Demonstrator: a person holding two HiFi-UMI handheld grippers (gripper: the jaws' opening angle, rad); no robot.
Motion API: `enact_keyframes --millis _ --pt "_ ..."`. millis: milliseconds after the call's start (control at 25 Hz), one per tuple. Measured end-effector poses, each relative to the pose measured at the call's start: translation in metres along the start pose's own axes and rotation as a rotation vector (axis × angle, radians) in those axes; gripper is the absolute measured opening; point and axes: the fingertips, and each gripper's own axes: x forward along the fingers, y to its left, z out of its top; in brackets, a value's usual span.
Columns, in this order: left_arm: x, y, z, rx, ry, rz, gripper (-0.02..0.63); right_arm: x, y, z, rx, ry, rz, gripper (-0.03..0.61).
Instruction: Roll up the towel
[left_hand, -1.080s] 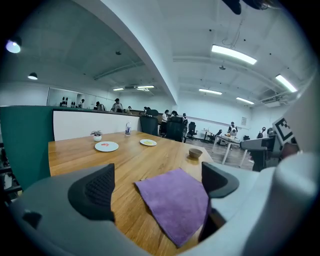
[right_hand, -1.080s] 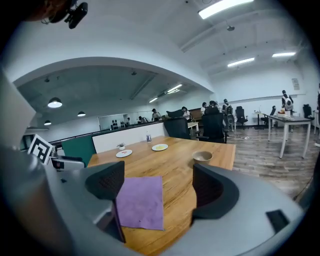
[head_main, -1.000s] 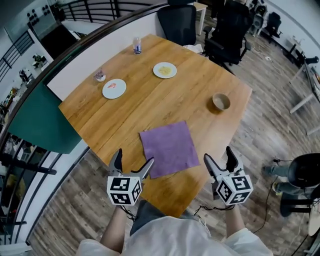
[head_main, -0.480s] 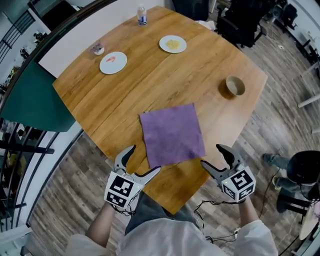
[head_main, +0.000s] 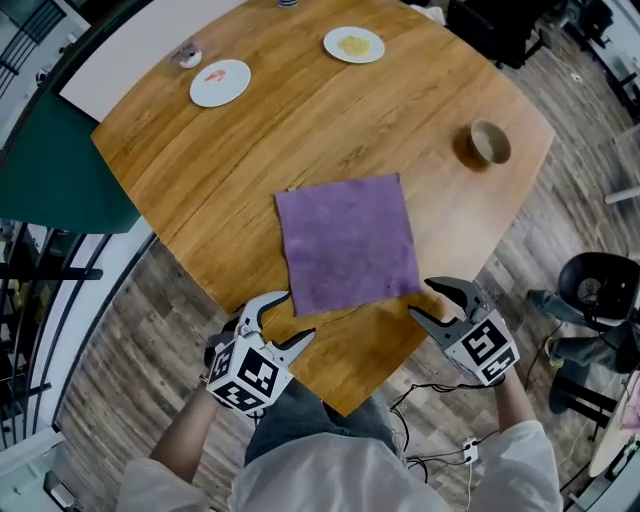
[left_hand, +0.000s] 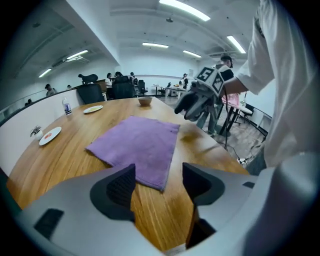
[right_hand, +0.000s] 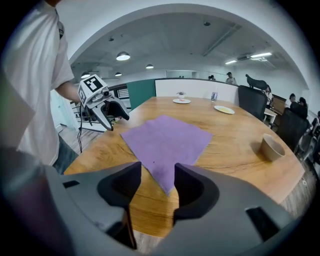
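We have lowered the left tool (head_main: 300, 314) and the right tool (head_main: 420, 298) to the near edge of the desk (head_main: 300, 120). Their jaws have just been narrowing to a half-open gap with nothing between them, so we judge no rolling has begun. The purple towel (head_main: 346, 243) lies flat on the desk, its two near corners just ahead of the tools, untouched.

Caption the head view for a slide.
Left tool and right tool, empty jaws just closing partway, poised at near corners of the flat towel on the table.
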Motion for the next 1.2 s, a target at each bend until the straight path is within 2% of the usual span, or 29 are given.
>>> enact_keyframes --millis 80,280,600,720,1200 --pt "0.005 -0.003 -0.004 0.042 0.023 -0.013 0.277 0.006 0.001 -0.005 -0.042 0.029 0.018 0.197" --pt "0.014 -0.009 -0.012 0.090 0.070 -0.043 0.228 0.016 0.005 -0.020 -0.129 0.107 0.065 0.177" --pt "0.025 -0.015 -0.021 0.188 0.146 -0.089 0.183 0.026 0.001 -0.033 -0.226 0.201 0.090 0.121" --pt "0.029 -0.015 -0.020 0.192 0.154 -0.098 0.156 0.030 0.001 -0.036 -0.244 0.224 0.103 0.103" --pt "0.037 -0.012 -0.025 0.194 0.208 -0.120 0.136 0.034 -0.002 -0.044 -0.325 0.300 0.116 0.087"
